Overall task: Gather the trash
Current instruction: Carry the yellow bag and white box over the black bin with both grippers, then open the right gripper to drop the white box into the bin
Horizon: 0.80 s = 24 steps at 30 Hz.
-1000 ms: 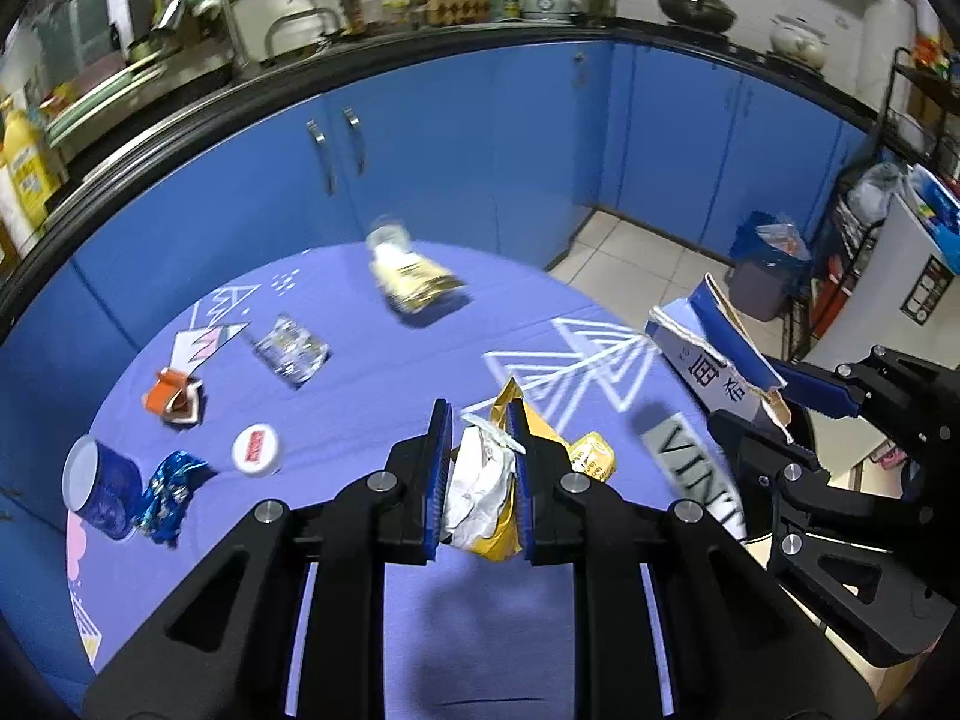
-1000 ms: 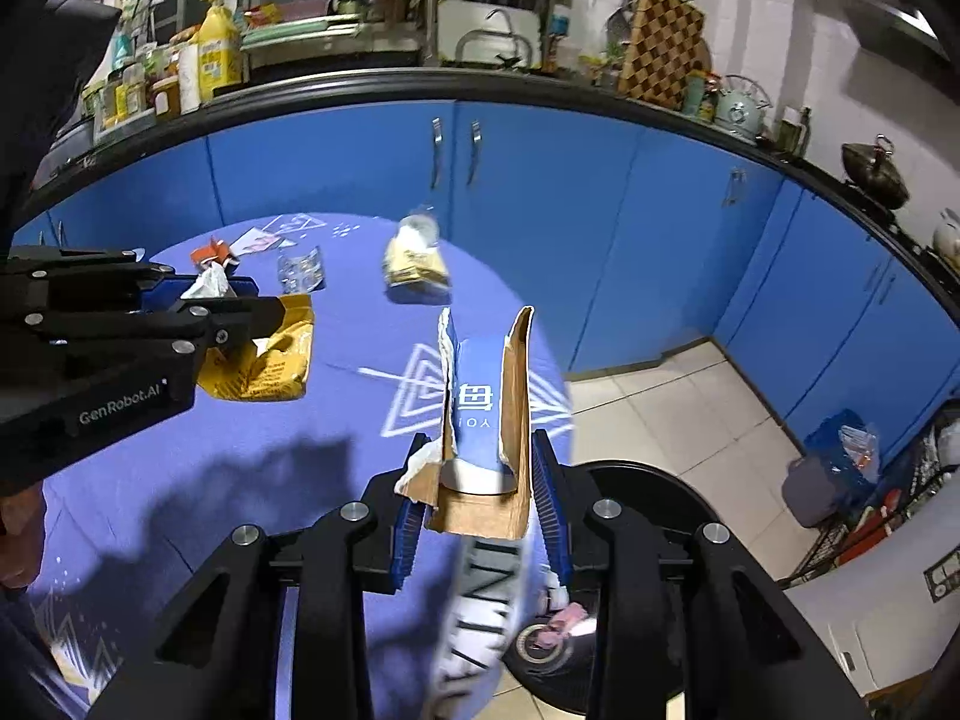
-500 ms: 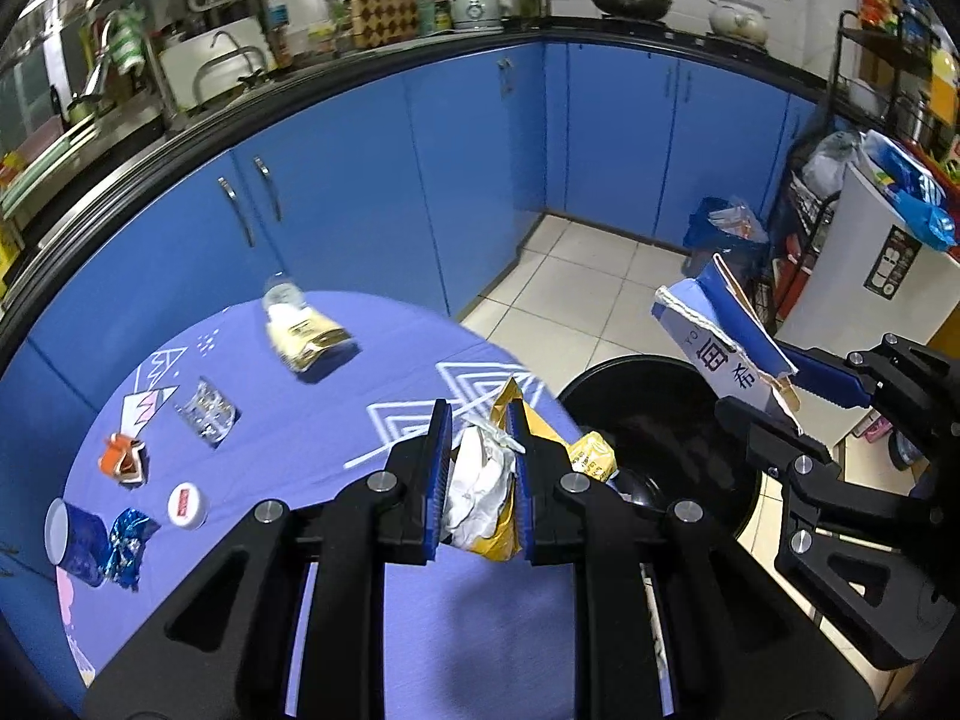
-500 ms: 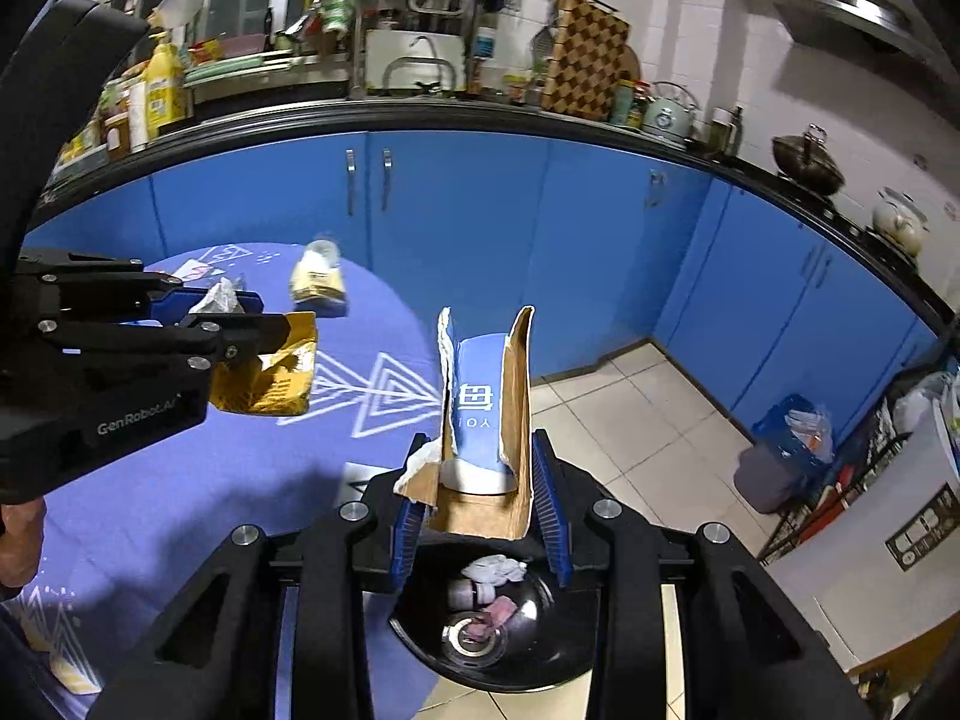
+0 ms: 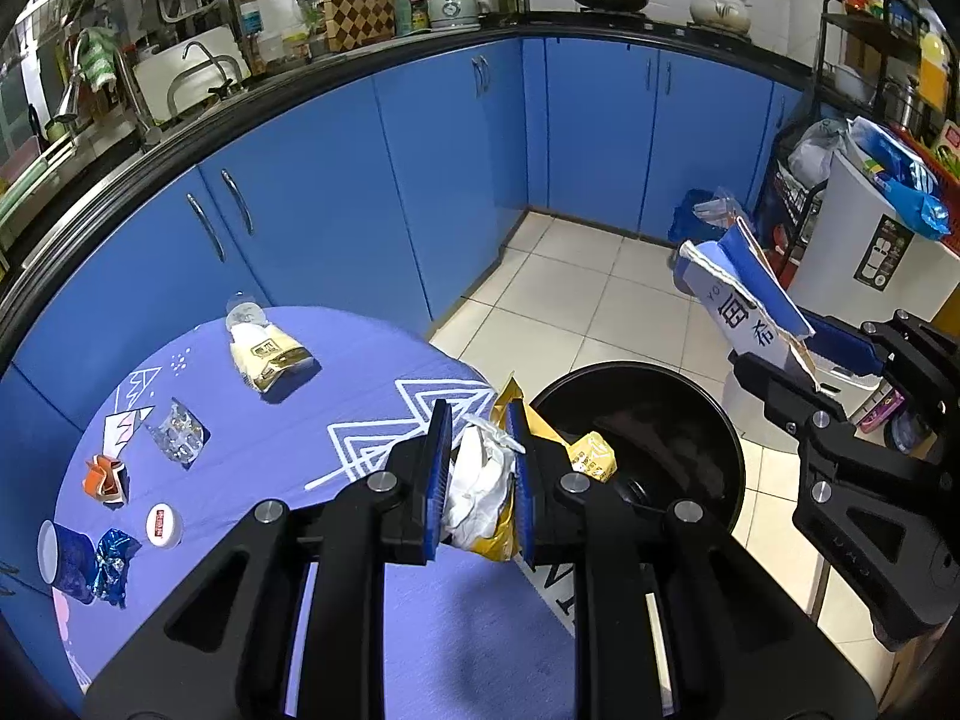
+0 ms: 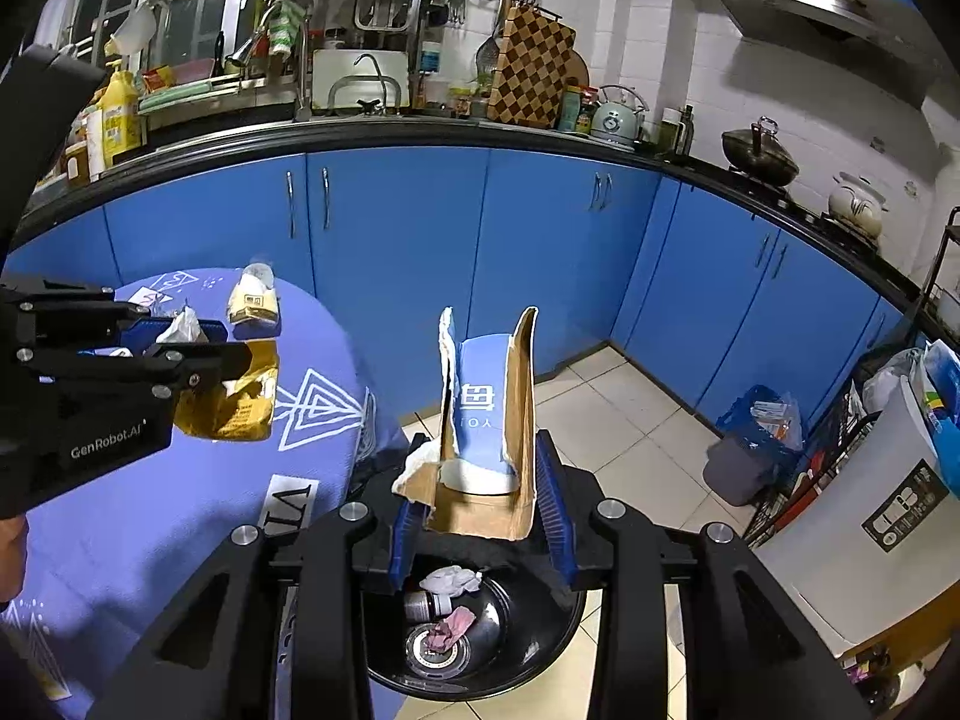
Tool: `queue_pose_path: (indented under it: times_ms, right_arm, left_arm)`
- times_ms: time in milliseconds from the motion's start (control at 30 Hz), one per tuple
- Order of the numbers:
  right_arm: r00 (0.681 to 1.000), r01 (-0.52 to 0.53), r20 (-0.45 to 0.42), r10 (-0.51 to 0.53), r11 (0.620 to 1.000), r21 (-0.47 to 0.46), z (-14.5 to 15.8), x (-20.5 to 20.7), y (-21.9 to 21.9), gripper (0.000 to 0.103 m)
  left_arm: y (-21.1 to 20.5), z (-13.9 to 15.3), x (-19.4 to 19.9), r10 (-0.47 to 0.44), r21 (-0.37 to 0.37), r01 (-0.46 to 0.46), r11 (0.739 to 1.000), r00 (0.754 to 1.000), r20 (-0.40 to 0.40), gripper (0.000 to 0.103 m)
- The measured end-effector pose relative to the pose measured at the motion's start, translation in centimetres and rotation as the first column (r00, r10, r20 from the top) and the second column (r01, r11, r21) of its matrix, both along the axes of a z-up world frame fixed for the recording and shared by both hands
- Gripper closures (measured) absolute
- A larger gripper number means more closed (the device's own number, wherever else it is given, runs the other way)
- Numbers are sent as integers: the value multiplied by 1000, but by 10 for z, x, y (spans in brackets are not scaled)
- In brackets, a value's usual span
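Observation:
My left gripper [image 5: 477,444] is shut on a yellow wrapper with crumpled white paper [image 5: 480,480], held at the table's right edge beside the black trash bin [image 5: 729,450]. It also shows in the right wrist view [image 6: 180,330] with the wrapper [image 6: 231,399] hanging from it. My right gripper [image 6: 480,489] is shut on a torn blue and white cardboard box [image 6: 486,414], held right above the bin [image 6: 564,648], which holds some trash. The box also shows in the left wrist view [image 5: 744,306].
On the blue tablecloth [image 5: 312,420] lie a beige snack bag [image 5: 267,354], a clear wrapper [image 5: 177,432], an orange scrap [image 5: 105,477], a white lid [image 5: 163,525], a blue foil wrapper [image 5: 114,564] and a blue cup [image 5: 63,552]. Blue cabinets [image 5: 420,180] stand behind. A white appliance [image 6: 870,540] stands right.
Both grippers have moved right, off the table toward the bin. The bin has come into fuller view and the right gripper's box now hangs over it. Both grips are unchanged.

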State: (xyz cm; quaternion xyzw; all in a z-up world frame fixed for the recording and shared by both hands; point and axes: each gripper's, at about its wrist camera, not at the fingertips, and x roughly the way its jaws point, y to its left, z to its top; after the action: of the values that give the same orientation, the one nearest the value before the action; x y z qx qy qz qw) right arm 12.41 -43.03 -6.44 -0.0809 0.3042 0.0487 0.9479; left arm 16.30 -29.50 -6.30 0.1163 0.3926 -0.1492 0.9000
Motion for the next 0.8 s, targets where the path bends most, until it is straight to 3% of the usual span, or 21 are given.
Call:
queue_pose_path:
  times_ms: [367, 433, 467, 500, 800]
  right_arm:
    - [1000, 3, 21, -3, 1000, 3, 1, 4, -4, 66]
    - [999, 14, 31, -14, 1000, 0, 0, 4, -6, 47]
    - [999, 30, 45, -30, 1000, -6, 0, 3, -8, 25]
    - [997, 45, 59, -44, 999, -11, 1, 3, -9, 15]
    - [993, 104, 65, -101, 994, -32, -2, 5, -21, 13]
  left_arm:
    - [0, -3, 4, 0, -2, 0, 1000, 1000, -3, 84]
    - [0, -3, 5, -1, -1, 1, 1000, 1000, -2, 84]
    - [0, -3, 4, -1, -1, 1, 1000, 1000, -3, 84]
    - [0, -4, 5, -1, 0, 1, 1000, 1000, -4, 84]
    - [-13, -4, 11, -20, 9, 21, 1000, 1000, -7, 84]
